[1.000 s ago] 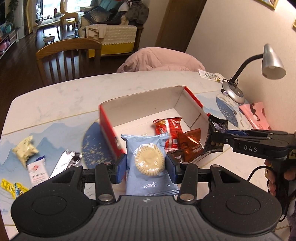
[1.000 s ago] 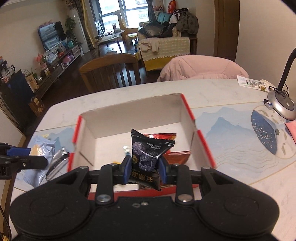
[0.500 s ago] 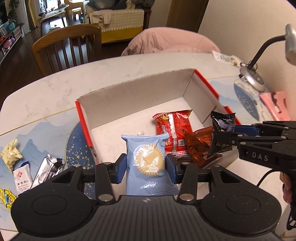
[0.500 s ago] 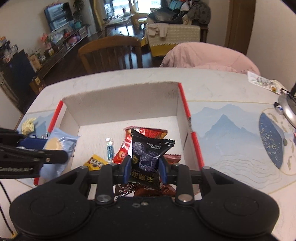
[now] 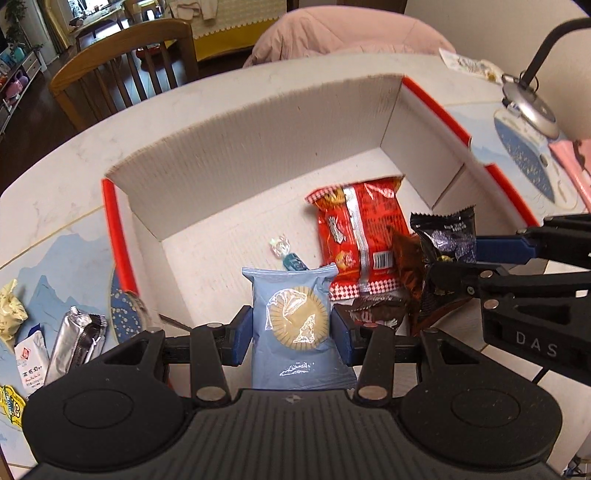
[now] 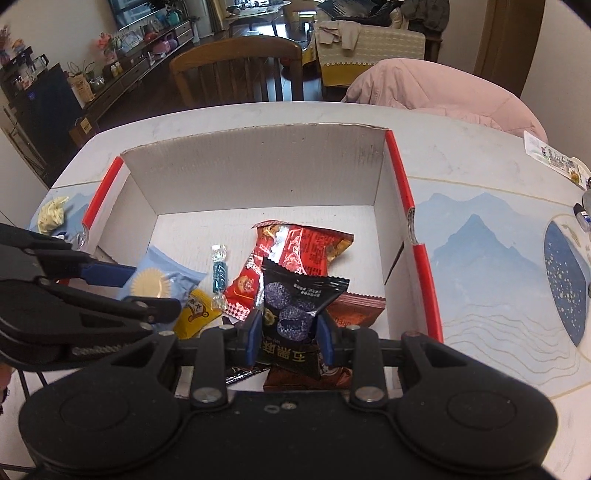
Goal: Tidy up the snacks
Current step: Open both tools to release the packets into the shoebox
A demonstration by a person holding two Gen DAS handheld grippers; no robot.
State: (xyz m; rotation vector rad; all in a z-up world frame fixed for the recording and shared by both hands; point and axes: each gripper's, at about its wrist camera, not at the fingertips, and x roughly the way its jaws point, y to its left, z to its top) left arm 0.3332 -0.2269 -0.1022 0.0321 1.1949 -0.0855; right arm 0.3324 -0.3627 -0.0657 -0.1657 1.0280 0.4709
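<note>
A white cardboard box (image 5: 258, 110) with red edges lies open on the table. My left gripper (image 5: 291, 332) is shut on a light blue biscuit packet (image 5: 295, 321), held upright over the box's near left part. My right gripper (image 6: 290, 332) is shut on a black snack packet (image 6: 299, 314) low over the box's near right part. In the left wrist view the right gripper (image 5: 461, 258) and black packet (image 5: 447, 240) show at the right. On the box floor lie a red packet (image 5: 354, 236), a small blue wrapped candy (image 5: 288, 254), brown packets (image 5: 406, 266) and a yellow packet (image 6: 195, 314).
Left of the box lie a silver packet (image 5: 75, 339), a white sachet (image 5: 31, 362) and a pale yellow wrapper (image 5: 11, 314). A desk lamp (image 5: 528, 107) stands at the right. A wooden chair (image 5: 125, 70) and a pink jacket (image 5: 351, 33) are behind the table.
Both grippers have sunk toward the box, each still holding its packet. The left one has come from beside the box's left wall to over its inside.
</note>
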